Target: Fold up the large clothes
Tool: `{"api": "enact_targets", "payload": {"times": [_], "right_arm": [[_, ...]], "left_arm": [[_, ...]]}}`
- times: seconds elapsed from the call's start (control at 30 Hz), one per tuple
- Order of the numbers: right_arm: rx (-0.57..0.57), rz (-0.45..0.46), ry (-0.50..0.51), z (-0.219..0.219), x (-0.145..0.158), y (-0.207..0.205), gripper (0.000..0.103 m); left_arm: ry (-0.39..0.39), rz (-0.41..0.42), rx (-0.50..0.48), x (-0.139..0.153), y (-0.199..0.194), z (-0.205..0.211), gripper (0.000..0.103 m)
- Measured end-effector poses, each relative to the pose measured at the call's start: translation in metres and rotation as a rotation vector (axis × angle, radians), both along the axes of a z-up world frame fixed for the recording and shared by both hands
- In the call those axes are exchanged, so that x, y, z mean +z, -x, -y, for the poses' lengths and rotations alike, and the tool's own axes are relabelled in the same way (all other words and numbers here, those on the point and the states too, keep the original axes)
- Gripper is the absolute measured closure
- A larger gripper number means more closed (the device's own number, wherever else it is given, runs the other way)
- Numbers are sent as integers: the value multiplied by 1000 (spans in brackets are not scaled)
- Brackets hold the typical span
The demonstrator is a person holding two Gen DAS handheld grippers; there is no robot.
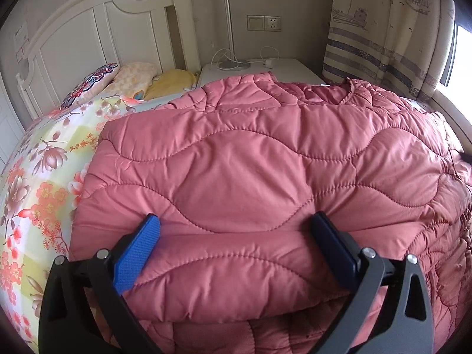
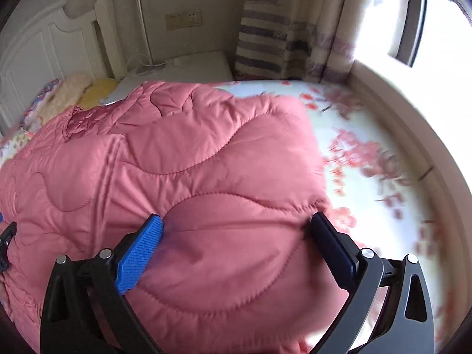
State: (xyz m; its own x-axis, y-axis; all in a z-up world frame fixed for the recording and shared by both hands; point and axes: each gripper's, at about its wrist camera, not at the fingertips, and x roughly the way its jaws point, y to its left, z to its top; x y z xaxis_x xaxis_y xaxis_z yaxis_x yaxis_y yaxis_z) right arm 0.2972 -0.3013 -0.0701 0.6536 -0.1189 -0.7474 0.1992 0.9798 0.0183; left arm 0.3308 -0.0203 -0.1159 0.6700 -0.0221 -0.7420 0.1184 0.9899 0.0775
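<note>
A large pink quilted jacket (image 1: 250, 162) lies on the bed, its collar toward the far side. A folded layer lies over its near part. My left gripper (image 1: 236, 221) is open, its blue-padded fingers (image 1: 138, 253) straddling the near folded edge of the jacket, with padding bulging between them. In the right wrist view the same jacket (image 2: 177, 162) fills the left and centre. My right gripper (image 2: 236, 221) is open too, with the jacket's right-hand folded part between its fingers (image 2: 141, 253). Neither is closed on the fabric.
A floral bedsheet (image 1: 44, 191) shows left of the jacket and to its right in the right wrist view (image 2: 368, 162). Pillows (image 1: 132, 79) lie by the white headboard (image 1: 88, 38). A white nightstand (image 1: 259, 67) with cables stands behind. Curtain (image 1: 383, 29) and bright window (image 2: 442, 29) are at right.
</note>
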Motion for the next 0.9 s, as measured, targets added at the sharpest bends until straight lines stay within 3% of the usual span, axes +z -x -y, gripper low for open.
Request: {"api": "enact_targets", "payload": {"times": [0.1, 0.2, 0.27, 0.33, 0.43, 0.5, 0.57, 0.6, 0.67, 0.8, 0.87, 0.9], "right_arm": [[99, 131, -4, -28, 27, 27, 5], [296, 17, 56, -79, 6, 25, 5], [308, -50, 100, -95, -20, 20, 5], [299, -39, 46, -94, -34, 19, 4], [295, -84, -10, -84, -27, 16, 5], [261, -114, 0, -80, -13, 24, 5], [298, -37, -23, -82, 17, 55, 5], [324, -10, -28, -83, 25, 68, 5], [386, 16, -34, -85, 35, 106, 5], [450, -52, -27, -85, 14, 160, 5], [436, -109, 2, -86, -11, 179, 5], [430, -147, 9, -87, -25, 183, 5]], "left_arm": [[1, 0, 0, 0, 0, 0, 2], [2, -1, -1, 0, 0, -1, 2], [1, -2, 2, 0, -1, 0, 2], [-3, -3, 6, -1, -1, 0, 2], [-1, -20, 3, 3, 0, -1, 2], [18, -43, 57, 19, 16, -9, 2], [118, -6, 31, 41, 53, -19, 2], [126, -3, 19, 46, 68, -21, 2], [76, -1, 8, 46, 104, -21, 2], [-139, -24, 20, 12, 171, -18, 2], [-185, -66, 14, -9, 187, -19, 2], [-170, -36, 14, -9, 195, -23, 2]]}}
